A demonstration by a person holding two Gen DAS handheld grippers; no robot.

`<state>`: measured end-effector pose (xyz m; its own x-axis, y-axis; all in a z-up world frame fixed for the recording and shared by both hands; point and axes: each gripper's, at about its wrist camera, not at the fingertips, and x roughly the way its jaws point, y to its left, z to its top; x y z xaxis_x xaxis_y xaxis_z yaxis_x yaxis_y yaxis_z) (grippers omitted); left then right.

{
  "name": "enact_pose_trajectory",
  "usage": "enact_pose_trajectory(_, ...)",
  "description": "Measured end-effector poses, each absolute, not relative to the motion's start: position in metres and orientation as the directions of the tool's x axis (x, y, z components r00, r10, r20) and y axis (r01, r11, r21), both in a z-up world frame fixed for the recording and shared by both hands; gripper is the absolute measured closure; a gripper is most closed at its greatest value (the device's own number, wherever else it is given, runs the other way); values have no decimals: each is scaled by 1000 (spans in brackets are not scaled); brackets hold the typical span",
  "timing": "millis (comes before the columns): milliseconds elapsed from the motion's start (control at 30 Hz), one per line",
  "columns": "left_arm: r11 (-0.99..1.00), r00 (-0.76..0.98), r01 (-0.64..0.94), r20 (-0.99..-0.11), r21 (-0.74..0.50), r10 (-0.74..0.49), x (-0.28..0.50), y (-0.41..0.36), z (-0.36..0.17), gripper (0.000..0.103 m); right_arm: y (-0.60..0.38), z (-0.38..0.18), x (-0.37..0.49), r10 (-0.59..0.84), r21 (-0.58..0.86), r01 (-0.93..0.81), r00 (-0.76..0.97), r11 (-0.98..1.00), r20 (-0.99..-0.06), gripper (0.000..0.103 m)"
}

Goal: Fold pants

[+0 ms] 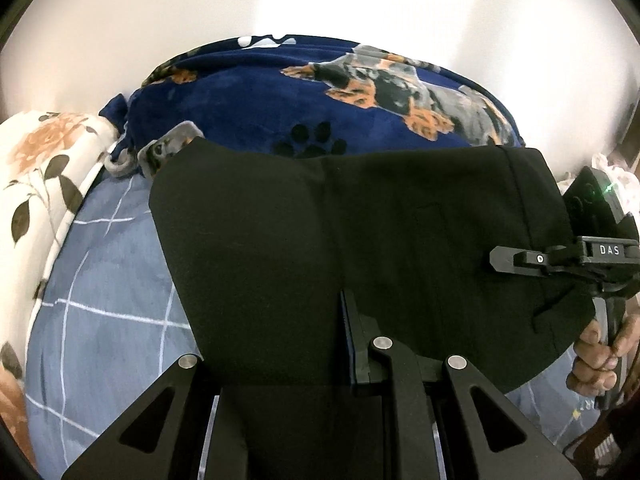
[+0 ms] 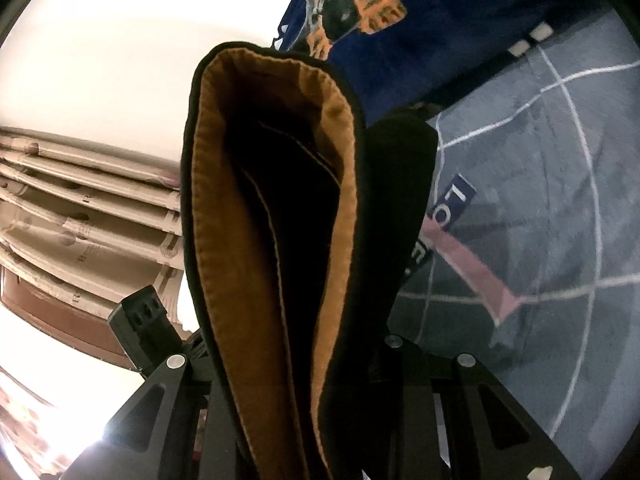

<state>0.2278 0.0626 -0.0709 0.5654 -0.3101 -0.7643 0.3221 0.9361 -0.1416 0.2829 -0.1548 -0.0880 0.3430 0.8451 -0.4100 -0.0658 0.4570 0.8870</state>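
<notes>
The black pants [image 1: 340, 232] hang spread out above the bed in the left wrist view. My left gripper [image 1: 320, 360] is shut on their near edge; the cloth covers one finger. My right gripper [image 1: 516, 260] shows at the right, clamped on the waistband end, a hand on its handle. In the right wrist view the pants [image 2: 360, 240] fill the middle, waist opening toward the camera, with a tan lining [image 2: 236, 240] inside. My right gripper [image 2: 304, 380] is shut on this waistband, its fingers mostly hidden by cloth.
A blue checked bedsheet [image 1: 112, 280] lies below. A navy dog-print blanket [image 1: 320, 92] is bunched behind the pants. A floral pillow [image 1: 44, 168] lies at the left. A white wall stands behind. Stacked cardboard [image 2: 80, 220] is at the left in the right wrist view.
</notes>
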Motion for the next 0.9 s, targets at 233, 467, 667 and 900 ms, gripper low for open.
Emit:
enact_pose_trajectory(233,942,570,308,-768,-131,-293,251,67,-82,86,-147,-97,304,843,888,-53,346,456,-412,78)
enact_pose_trajectory(467,947,557,294,-782,-129,-280,269,73,-98,86,-145,-107,317,843,889,-40,339,455,-417,79)
enact_pose_trajectory(667,951,541,276,-795,-138,-273,281,78,-117,84,-148,-120,324,837,891,-12,347,454,-422,79)
enact_pose_trajectory(900,954,551,252,-787,-160,-278,283,86,-129,77,-156,-136,323,826,889,26,358,457,-435,79)
